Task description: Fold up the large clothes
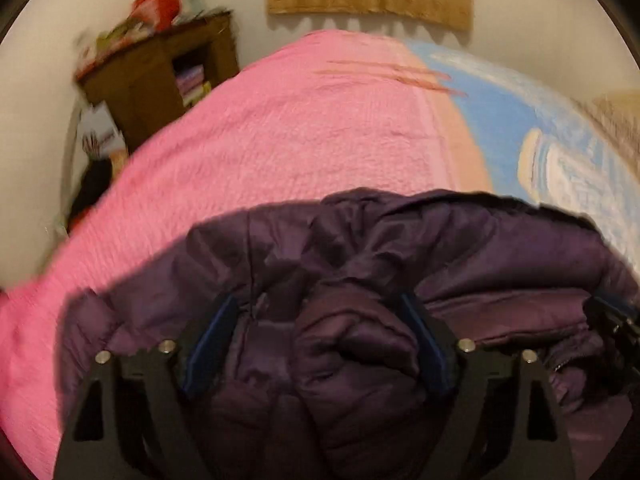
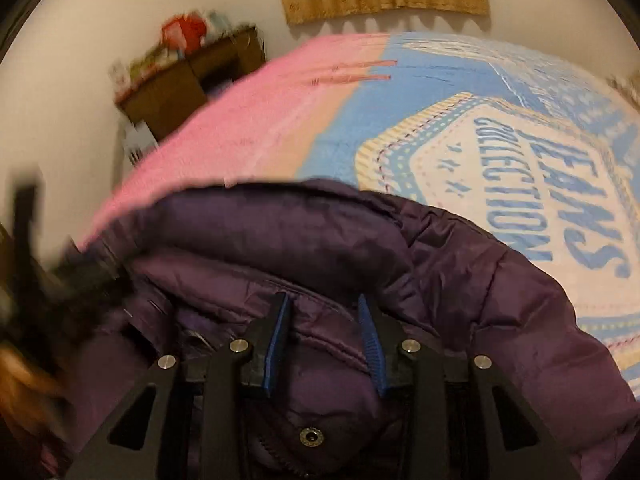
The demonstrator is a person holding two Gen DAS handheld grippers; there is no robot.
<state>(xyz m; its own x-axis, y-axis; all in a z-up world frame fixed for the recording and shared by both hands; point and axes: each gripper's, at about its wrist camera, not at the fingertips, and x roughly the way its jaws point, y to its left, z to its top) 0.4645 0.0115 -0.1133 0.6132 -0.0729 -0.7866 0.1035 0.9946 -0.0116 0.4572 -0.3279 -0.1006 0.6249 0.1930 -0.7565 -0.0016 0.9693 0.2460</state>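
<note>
Closest to your left gripper [image 1: 316, 332], the jaws stand wide apart around a puffy bunch of the dark purple quilted jacket [image 1: 360, 264], not pressing it. Your right gripper [image 2: 325, 332] has its jaws partly apart over a stitched seam, a metal snap [image 2: 312, 437] just below; whether the pads pinch fabric is unclear. Bunched across the near edge of the bed, the jacket rests on a pink blanket [image 1: 280, 140] and a blue printed one [image 2: 460, 160]. Likely best: take flat seam edges, not padding, and keep both grippers level. Beyond stand a brown cabinet [image 1: 160, 76] and a wall.
</note>
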